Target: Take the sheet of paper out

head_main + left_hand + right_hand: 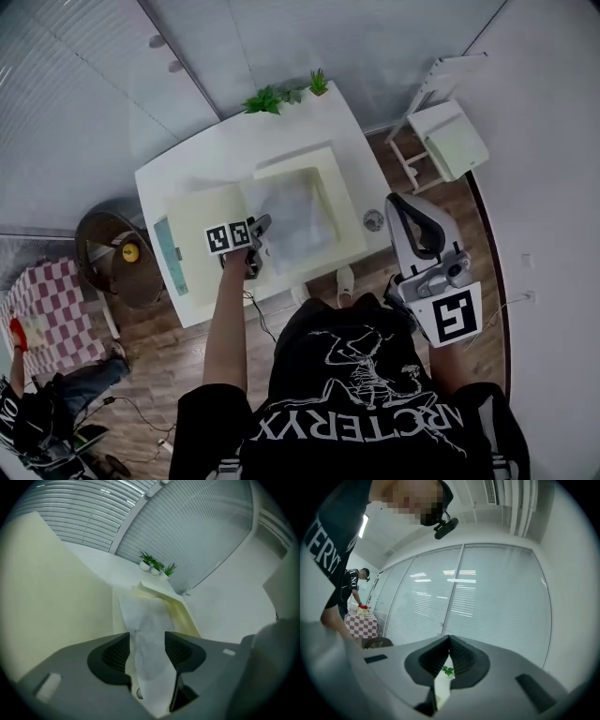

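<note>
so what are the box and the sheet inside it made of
Box: probably cardboard with a matte, pale cream finish. Its sides look flat, stiff and sharp-edged.
Sheet: thin white paper, likely tissue-type and matte. It lies wrinkled in soft folds and looks limp rather than crisp.

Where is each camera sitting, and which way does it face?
Head view: on the person's head, looking steeply down at table, box, paper; shows shirt, left arm, left gripper, right gripper.
Left gripper view: rides the left gripper, looks along the box towards the plants; open jaws straddle the paper.
Right gripper view: rides the right gripper, faces the blinds; shut jaws, shirt at left.
Shared: head and left gripper views both show box, paper, plants.
</note>
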{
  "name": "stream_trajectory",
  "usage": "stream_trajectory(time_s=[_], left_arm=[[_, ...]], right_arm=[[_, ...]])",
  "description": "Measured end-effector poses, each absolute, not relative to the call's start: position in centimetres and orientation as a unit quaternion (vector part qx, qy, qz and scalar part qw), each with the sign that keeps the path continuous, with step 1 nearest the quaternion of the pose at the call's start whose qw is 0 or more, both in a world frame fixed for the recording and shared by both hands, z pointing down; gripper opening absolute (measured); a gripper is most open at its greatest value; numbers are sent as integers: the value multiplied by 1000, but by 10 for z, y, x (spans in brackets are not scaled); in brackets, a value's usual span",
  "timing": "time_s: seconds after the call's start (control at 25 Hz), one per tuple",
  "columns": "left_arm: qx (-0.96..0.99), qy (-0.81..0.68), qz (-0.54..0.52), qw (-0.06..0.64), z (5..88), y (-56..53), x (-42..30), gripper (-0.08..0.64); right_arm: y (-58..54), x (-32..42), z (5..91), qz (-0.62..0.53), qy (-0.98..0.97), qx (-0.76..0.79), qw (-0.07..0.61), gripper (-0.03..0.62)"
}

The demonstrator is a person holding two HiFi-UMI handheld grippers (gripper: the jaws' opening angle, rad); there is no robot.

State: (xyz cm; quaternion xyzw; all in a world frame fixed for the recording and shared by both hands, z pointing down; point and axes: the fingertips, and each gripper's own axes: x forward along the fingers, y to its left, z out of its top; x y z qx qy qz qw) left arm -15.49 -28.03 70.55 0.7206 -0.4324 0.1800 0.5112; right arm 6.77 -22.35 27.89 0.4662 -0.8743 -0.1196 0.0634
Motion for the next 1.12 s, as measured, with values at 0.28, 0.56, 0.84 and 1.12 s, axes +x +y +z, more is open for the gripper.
stream_trajectory(time_s=[0.28,0.56,0.84,1.12], left_arm=[[701,-426,186,541,731,-278,-151,238],[692,-439,217,530,739,-280,-155,142],[707,-434,337,445,744,-277,-154,56],[734,-452,243,445,699,-266,-161,12]], right_arm=[[-219,65,284,-121,-873,466,75,12],[-218,59,283,-122,-874,463,79,12],[-219,54,285,-119,-878,458,79,12],[-219,50,279,-117,-884,450,53,12]])
